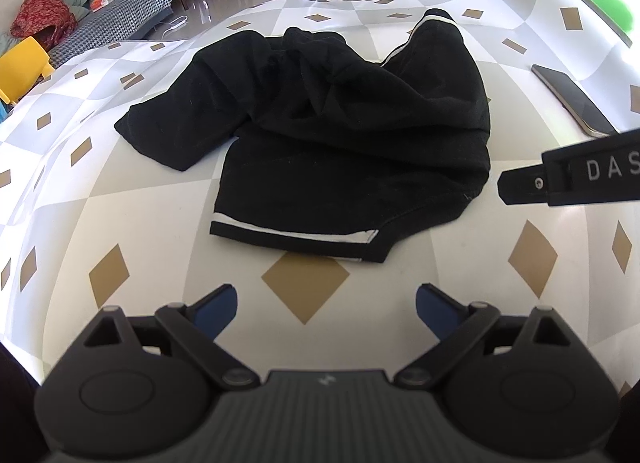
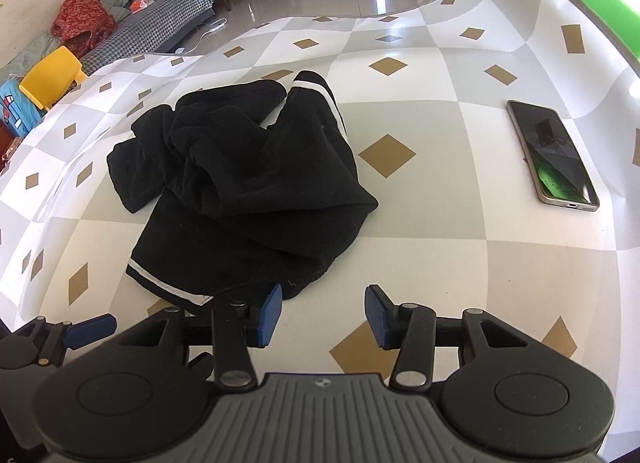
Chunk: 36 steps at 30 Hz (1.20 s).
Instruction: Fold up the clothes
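**Opening Grasp: Crumpled Black Shorts**

The black shorts (image 1: 320, 135) lie in a loose heap on the table (image 1: 160, 223), which carries a checkered cloth with tan diamonds. One white-striped hem (image 1: 292, 233) faces the left gripper; a second striped edge (image 1: 436, 21) lies at the far side. The middle of the garment is bunched and rumpled — no fold has been formed.

Gripper state:
- Left gripper (image 1: 324, 303): fingers spread wide, holding nothing, hovering just short of the near hem.
- Right gripper (image 2: 324, 311): fingers open, empty, with the left pad (image 2: 270, 313) just beside the garment's near right corner (image 2: 296, 283).

A phone (image 2: 554, 155) lies on the table well apart from the shorts, on the right side.

Recommended procedure, judged from the present layout:
1. Flatten before folding. The heap probably needs spreading first; a fold made over bunched cloth will not lie flat.
2. Take the near hem at its two ends, one gripper per corner, so the striped edge serves as a straight reference line.
3. Lower each pad to the table so that one finger can slide under the cloth — pinching from above alone may catch several layers.
4. Close only on the hem layer, then draw both corners apart evenly.
5. Keep the right gripper's sweep clear of the phone.
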Motion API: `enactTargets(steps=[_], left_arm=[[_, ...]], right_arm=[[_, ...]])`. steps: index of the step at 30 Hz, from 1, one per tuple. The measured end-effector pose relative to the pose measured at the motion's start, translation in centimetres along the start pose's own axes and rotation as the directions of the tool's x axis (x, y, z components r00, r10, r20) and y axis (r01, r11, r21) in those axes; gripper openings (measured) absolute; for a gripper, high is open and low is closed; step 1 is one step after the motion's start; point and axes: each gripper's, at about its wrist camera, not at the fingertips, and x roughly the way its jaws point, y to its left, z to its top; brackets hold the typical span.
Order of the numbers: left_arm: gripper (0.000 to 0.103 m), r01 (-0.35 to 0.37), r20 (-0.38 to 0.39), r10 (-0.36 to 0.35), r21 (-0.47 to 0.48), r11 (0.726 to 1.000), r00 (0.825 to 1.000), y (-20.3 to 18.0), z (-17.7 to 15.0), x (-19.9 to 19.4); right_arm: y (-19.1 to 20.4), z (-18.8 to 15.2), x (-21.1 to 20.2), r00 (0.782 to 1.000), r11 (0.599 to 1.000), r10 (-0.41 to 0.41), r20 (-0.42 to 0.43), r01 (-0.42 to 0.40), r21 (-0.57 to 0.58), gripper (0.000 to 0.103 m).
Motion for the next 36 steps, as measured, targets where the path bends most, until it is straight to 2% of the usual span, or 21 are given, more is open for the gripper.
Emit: enactTargets(steps=[6, 36], left_arm=[[0.099, 0.015, -0.024, -0.015, 0.007, 1.0, 1.0, -0.5, -0.5, 0.1], [0.103, 0.043, -0.018, -0.042, 0.052, 0.998, 0.999, -2.2, -1.2, -0.4]], right_arm=[[-0.6, -0.7, 0.0, 0.999, 0.999, -0.021, -0.027, 0.022, 0.026, 0.045], [-2.5, -2.6, 0.1, 0.99, 0.989, -0.101, -0.095, 0.111, 0.101, 0.045]])
